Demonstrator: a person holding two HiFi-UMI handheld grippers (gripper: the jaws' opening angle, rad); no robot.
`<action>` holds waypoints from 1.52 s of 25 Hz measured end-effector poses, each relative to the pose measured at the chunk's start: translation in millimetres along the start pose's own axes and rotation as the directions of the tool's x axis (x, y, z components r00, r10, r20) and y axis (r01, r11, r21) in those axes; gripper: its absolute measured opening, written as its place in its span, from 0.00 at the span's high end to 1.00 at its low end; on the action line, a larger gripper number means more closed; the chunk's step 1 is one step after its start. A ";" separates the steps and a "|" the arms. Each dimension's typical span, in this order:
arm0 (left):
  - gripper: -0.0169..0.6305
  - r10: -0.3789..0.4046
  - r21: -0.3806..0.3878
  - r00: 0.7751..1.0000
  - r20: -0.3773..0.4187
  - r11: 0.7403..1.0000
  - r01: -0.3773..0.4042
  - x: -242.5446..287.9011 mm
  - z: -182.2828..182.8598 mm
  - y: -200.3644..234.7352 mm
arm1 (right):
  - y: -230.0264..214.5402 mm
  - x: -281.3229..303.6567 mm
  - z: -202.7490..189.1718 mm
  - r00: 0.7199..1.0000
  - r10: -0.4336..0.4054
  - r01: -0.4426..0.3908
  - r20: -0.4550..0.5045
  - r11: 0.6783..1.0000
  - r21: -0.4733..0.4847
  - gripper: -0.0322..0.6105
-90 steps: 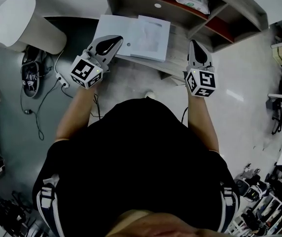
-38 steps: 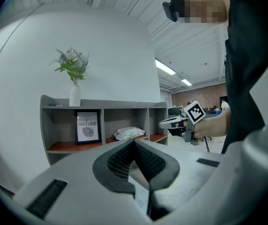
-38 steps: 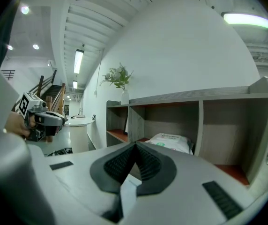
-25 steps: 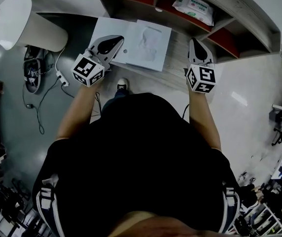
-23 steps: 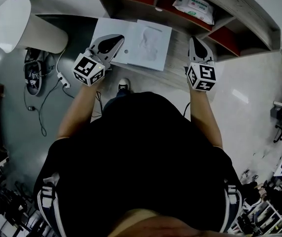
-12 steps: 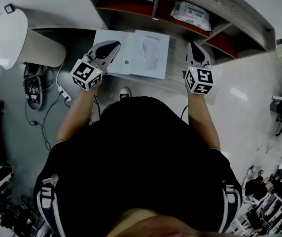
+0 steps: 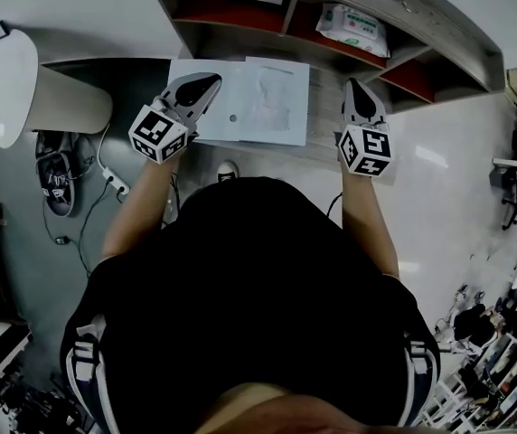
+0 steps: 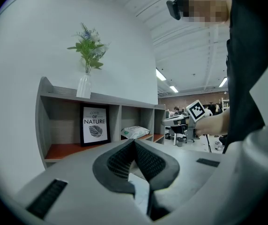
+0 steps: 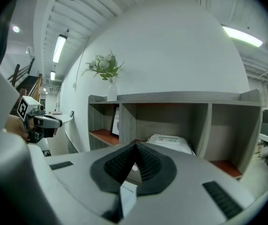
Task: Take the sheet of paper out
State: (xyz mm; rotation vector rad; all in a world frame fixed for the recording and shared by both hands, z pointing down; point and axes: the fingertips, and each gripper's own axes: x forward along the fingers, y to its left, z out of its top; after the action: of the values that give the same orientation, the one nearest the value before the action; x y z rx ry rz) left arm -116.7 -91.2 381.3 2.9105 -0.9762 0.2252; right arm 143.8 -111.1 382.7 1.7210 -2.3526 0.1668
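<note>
- A grey wooden shelf unit (image 7: pixel 421 7) is seen standing along the rear edge of the desk (image 7: pixel 324 116). It is divided into open compartments with reddish floors.
- A round white table (image 7: pixel 5 89) is noted on the floor, beyond the desk's left edge.
- What appears to be a white folder (image 7: pixel 206 120) with a small round stud is laid flat at the desk's left edge. It reaches from near the shelf unit towards the front edge.
- The sheet of paper (image 7: pixel 277 102), which bears a faint grey picture, is laid over the folder's right part, towards the middle of the desk. Whether it is tucked inside the folder or lies loose on top cannot be told.
- The left gripper (image 7: pixel 208 83) is held over the folder's rear left part. Its jaws are seen fully closed, pad against pad, and nothing is seen between them.
- The right gripper (image 7: pixel 353 84) is held over bare desk towards the right edge, clear of the sheet of paper. Its jaws are likewise pressed together with nothing gripped.
- A pack of wipes (image 7: pixel 353 23) is lying in the middle compartment.
- A framed print (image 8: pixel 95 124) is stood upright in the compartment to the left of the wipes.
- A white vase (image 8: pixel 84 86) with a green sprig is set on the unit's top board, above the framed print.
</note>
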 end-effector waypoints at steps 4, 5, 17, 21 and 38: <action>0.94 -0.026 -0.004 1.000 0.000 1.000 0.026 -0.5 -5.0 11.9 | 8.1 4.0 -1.1 1.000 -0.023 0.023 -0.004 1.000 0.004 0.93; 0.94 -0.032 -0.006 0.999 0.000 0.999 0.032 -0.6 -6.1 15.0 | 10.4 5.1 -1.4 1.000 -0.028 0.028 -0.006 1.000 0.004 0.93; 0.94 -0.103 -0.027 0.994 0.017 0.994 0.104 -15.2 -10.7 48.9 | 40.9 12.8 5.9 0.996 -0.088 0.088 -0.009 0.996 0.004 0.93; 0.94 -0.118 -0.032 0.993 0.009 0.992 0.118 -20.7 -15.8 61.9 | 50.7 17.1 6.1 0.994 -0.107 0.107 -0.014 0.994 0.007 0.93; 0.94 -0.195 -0.075 0.981 -0.001 0.978 0.194 -15.9 -35.1 74.2 | 65.9 20.5 3.4 0.985 -0.164 0.164 -0.052 0.986 -0.001 0.93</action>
State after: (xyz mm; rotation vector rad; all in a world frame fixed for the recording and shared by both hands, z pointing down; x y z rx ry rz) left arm -178.2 -137.2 414.4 2.9079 -0.6759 0.1856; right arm 74.8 -110.5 387.0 1.8781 -2.1635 0.1860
